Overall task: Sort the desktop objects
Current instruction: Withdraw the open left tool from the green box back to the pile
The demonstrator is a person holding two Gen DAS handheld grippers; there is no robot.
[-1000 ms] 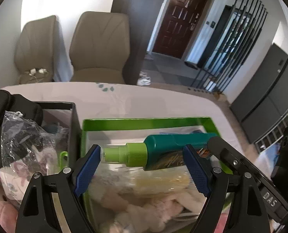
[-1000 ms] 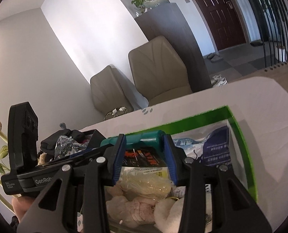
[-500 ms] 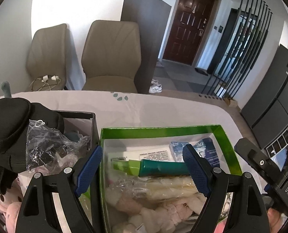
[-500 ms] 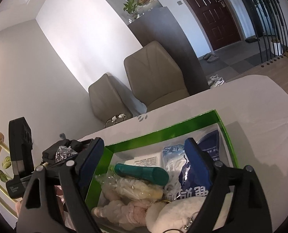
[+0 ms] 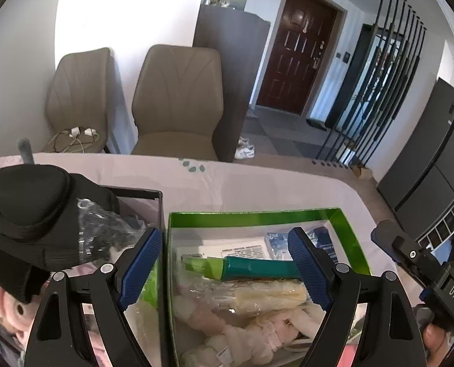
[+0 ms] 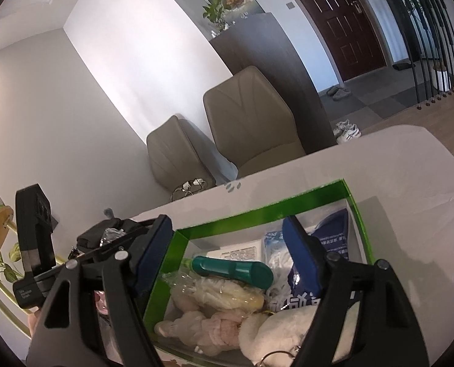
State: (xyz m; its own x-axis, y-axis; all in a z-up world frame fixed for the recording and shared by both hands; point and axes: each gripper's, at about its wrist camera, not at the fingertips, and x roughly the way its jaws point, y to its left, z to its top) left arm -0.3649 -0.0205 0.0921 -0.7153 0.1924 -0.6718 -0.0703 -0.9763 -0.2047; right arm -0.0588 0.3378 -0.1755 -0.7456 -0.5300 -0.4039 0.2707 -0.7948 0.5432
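Observation:
A green box stands on the table. A teal spray bottle with a light green nozzle lies across it, on a clear bag of pale stuff and plush toys. Blue and white packets lie at the box's far right. My left gripper is open and empty above the box. My right gripper is open and empty, raised above the bottle.
A black box to the left of the green one holds a black pouch and a clear plastic bag. Two beige chairs stand beyond the table's far edge. The table's rounded right corner is near.
My right gripper has let go of the spray bottle, which now lies in the green box. Both grippers have drawn back and up from the box.

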